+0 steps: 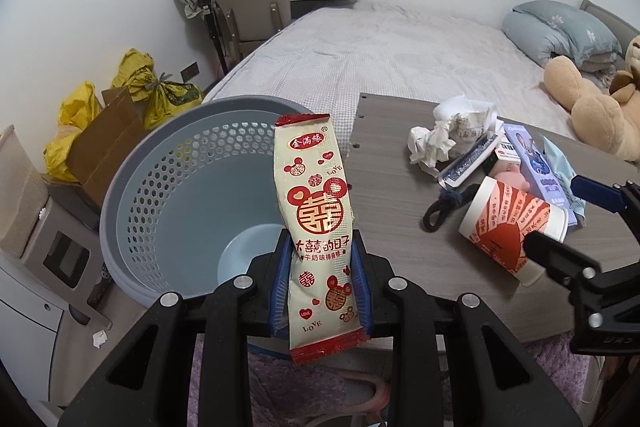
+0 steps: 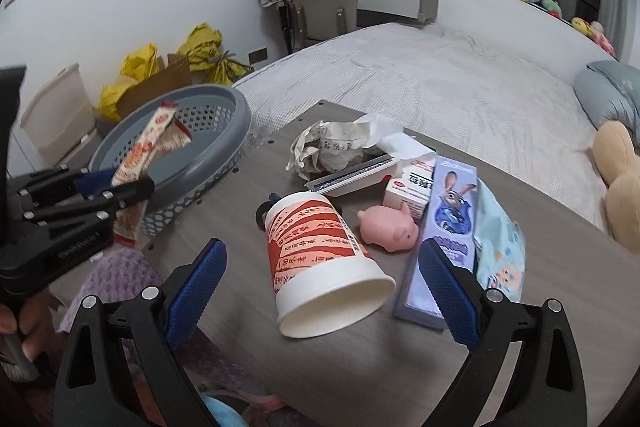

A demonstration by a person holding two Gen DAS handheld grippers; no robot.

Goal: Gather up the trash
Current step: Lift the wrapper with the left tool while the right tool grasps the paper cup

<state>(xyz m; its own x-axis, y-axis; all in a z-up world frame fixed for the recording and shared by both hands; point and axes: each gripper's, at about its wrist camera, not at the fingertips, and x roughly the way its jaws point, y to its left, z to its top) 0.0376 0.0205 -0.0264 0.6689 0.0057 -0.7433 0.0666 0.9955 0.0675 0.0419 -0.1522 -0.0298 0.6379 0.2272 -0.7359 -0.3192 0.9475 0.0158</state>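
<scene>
Cream-red wrapper point(image 1: 320, 227) pinched in left gripper point(image 1: 320, 291) just beside grey basket point(image 1: 132, 163), likely for dropping in; right gripper point(image 2: 320, 291) spread wide around tipped paper cup point(image 2: 320, 259), likely next.

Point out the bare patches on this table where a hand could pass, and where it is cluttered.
Bare wood runs from the basket to the paper cup, and along the near table edge below the cup. The far half is crowded: crumpled paper, pink pig toy, purple box and blue packet lie packed together.
</scene>
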